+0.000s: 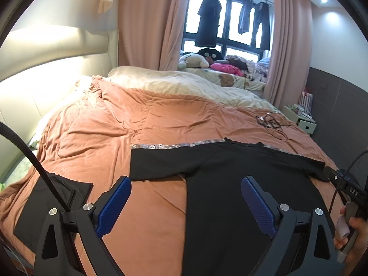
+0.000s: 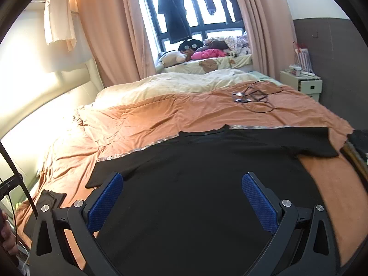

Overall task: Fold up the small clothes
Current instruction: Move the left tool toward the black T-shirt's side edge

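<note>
A black T-shirt (image 1: 230, 184) lies spread flat on the orange bedspread (image 1: 138, 124), collar toward the window and both sleeves out to the sides. My left gripper (image 1: 186, 184) hangs open over its left side edge, below the left sleeve, with nothing between the blue pads. In the right wrist view the same T-shirt (image 2: 195, 172) fills the foreground. My right gripper (image 2: 181, 181) stands open above the shirt's body, gripping nothing. The right gripper's body, held by a hand (image 1: 352, 232), shows at the right edge of the left wrist view.
A folded black garment (image 1: 53, 204) lies at the bed's near left corner. Tangled cables (image 2: 253, 96) rest on the bedspread beyond the shirt. A cream duvet (image 1: 174, 82), soft toys on the window ledge, pink curtains, and a white bedside table (image 2: 301, 82) stand farther off.
</note>
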Motion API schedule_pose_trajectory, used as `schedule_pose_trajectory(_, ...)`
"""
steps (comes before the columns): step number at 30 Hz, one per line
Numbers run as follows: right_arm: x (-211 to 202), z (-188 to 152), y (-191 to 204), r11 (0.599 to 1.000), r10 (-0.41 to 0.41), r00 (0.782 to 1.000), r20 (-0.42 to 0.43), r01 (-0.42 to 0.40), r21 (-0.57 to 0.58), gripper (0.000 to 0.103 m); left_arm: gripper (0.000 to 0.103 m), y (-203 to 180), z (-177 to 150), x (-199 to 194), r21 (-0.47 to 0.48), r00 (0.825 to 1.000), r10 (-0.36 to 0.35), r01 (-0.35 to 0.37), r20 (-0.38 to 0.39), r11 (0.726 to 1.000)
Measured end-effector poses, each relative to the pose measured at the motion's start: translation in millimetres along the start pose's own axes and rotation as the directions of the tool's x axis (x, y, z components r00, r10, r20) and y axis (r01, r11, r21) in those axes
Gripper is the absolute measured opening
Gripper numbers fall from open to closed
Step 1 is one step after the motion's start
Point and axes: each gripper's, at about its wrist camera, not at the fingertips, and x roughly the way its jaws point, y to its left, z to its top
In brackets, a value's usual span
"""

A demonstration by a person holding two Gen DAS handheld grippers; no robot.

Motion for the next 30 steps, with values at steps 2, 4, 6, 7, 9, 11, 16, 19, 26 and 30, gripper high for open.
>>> schedule_pose_trajectory(2,15.3,1.8,1.9,1.0,0.005,1.0,-0.012,-0.005,0.006,0.103,0.094,9.7,6.8,12.8,-0.008,1.0,0.007,-0.007,-0.011,1.0)
schedule_pose_trajectory(4,27.5,3.9,3.3,1.0,0.007,1.0,-0.022,-0.006,0.02,0.103,0.09,19.3,13.9,26.8,-0.017,1.0,0.01,-0.01,-0.022,1.0)
schedule_pose_trajectory(6,43.8,11.3,6.7,0.999,0.022,0.999,-0.032,-0.021,0.04,0.103,0.088,28.2,21.2,40.1,-0.023,0.999,0.015,-0.016,-0.034,1.0)
schedule_pose_trajectory(7,51.9,12.8,7.1,0.999,0.026,0.999,-0.039,-0.024,0.047,0.103,0.087,32.9,24.9,46.9,-0.023,0.999,0.019,-0.02,-0.04,1.0)
schedule_pose_trajectory(9,68.0,19.2,12.2,0.998,0.031,0.998,-0.055,-0.028,0.053,0.103,0.085,40.7,29.9,58.9,-0.025,0.998,0.024,-0.025,-0.055,0.999)
schedule_pose_trajectory(11,82.3,25.4,17.8,0.998,0.033,0.997,-0.066,-0.029,0.056,0.103,0.082,49.6,35.1,73.9,-0.03,0.997,0.027,-0.029,-0.072,0.999)
schedule_pose_trajectory(16,114.6,38.0,27.7,0.998,0.045,0.994,-0.104,-0.04,0.053,0.093,0.077,71.7,43.1,108.7,-0.048,0.993,0.039,-0.045,-0.114,0.998)
schedule_pose_trajectory(19,134.5,42.6,31.3,0.997,0.049,0.99,-0.132,-0.04,0.071,0.081,0.073,83.6,46.3,130.4,-0.061,0.989,0.043,-0.052,-0.144,0.997)
schedule_pose_trajectory(26,189.2,56.9,46.9,0.995,0.051,0.982,-0.182,-0.034,0.094,0.069,0.071,109.8,51.3,181.7,-0.087,0.978,0.046,-0.065,-0.204,0.994)
schedule_pose_trajectory(30,227.1,58.5,60.3,0.992,0.071,0.972,-0.224,-0.046,0.114,0.067,0.066,123.8,48.0,211.0,-0.098,0.968,0.051,-0.077,-0.245,0.992)
